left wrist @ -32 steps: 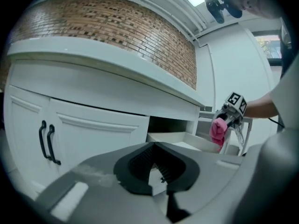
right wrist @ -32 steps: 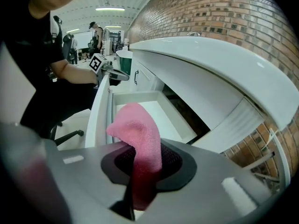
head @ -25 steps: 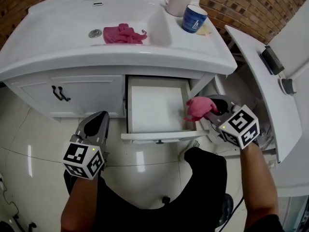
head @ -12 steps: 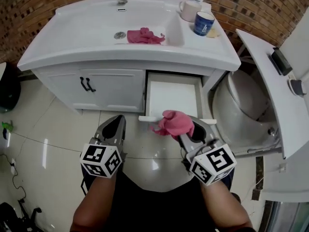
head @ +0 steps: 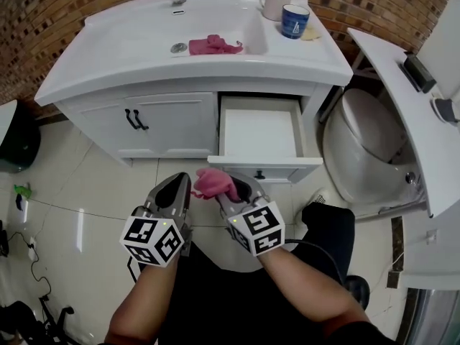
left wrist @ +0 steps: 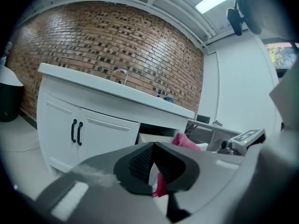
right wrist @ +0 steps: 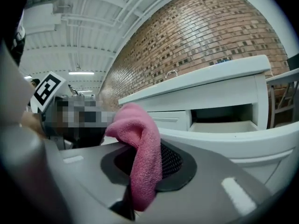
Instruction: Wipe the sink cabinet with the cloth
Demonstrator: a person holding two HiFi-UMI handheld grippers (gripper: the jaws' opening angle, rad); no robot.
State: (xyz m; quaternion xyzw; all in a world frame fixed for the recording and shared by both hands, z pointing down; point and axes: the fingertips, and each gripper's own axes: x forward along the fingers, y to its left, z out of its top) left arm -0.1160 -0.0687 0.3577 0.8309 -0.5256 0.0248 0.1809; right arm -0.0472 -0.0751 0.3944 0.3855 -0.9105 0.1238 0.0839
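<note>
The cloth (head: 213,182), pink and bunched, is clamped between the jaws of the right gripper (head: 231,186), held over the floor just in front of the open drawer (head: 259,131) of the sink cabinet (head: 172,121). In the right gripper view its long axis runs up out of the jaws, and its free end folds over toward the left gripper (head: 175,187). That gripper's jaws are together on nothing, just beside the cloth. A second pink cloth (head: 213,45) lies in the basin.
</note>
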